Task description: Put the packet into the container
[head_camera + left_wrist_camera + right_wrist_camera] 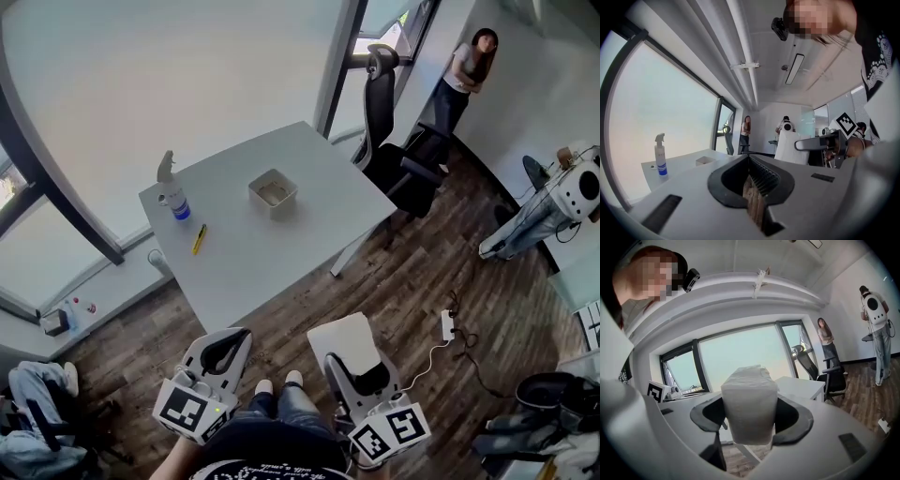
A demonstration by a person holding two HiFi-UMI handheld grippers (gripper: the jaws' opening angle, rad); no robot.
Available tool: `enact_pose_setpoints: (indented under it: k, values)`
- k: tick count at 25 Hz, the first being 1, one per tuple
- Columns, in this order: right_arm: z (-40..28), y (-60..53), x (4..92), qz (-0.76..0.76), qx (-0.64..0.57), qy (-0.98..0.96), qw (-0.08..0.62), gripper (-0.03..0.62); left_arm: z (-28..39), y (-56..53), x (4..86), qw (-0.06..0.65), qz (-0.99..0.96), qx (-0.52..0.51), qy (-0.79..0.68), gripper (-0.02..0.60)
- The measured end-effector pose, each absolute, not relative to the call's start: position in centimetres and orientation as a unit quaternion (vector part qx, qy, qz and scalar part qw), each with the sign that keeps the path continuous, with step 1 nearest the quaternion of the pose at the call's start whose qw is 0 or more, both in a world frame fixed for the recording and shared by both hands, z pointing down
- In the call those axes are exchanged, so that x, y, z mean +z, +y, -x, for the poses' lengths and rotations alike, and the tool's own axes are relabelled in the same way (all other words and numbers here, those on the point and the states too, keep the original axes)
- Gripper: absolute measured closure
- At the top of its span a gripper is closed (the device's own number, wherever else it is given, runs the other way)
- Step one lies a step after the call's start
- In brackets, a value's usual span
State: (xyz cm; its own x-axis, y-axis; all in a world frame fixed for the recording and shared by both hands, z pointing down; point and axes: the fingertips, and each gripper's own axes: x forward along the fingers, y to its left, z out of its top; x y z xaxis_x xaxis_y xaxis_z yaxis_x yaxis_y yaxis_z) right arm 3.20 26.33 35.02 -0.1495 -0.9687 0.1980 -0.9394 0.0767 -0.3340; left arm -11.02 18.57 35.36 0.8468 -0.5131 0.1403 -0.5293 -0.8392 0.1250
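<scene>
A person stands short of the near edge of a white table (pixel 281 258) with a gripper in each hand. The right gripper (pixel 357 367) is clamped on a white packet (pixel 750 404), which sticks up between its jaws and is held off the table's near edge, over the wood floor. The left gripper (pixel 231 343) carries nothing, and its jaws are drawn together with only a thin slit between them. A small square white container (pixel 284 207) sits near the middle of the table, open at the top. Its inside looks pale, and what it holds, if anything, cannot be told from this height. A spray bottle (pixel 173 199) with a blue label stands upright near the table's left corner, and a yellow marker (pixel 200 239) lies on the tabletop just beside it. A black office chair (pixel 386 141) is at the table's far right side, and beyond it a second person (pixel 464 75) stands by the wall.
</scene>
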Motion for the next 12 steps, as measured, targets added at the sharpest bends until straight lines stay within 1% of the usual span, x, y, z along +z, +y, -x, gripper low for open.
enact_pose_setpoints:
  k: [8,12]
  values:
    - [-5.6,23.0,35.4,0.626,-0.207,0.751,0.023,0.319,9.1,15.9,36.2,0.093,-0.947,0.054,-0.303,0.574]
    - [-7.3,20.6,34.8,0.615,-0.201,0.762,0.026,0.319,7.7,14.2,35.6,0.085,-0.944,0.049,-0.316,0.574]
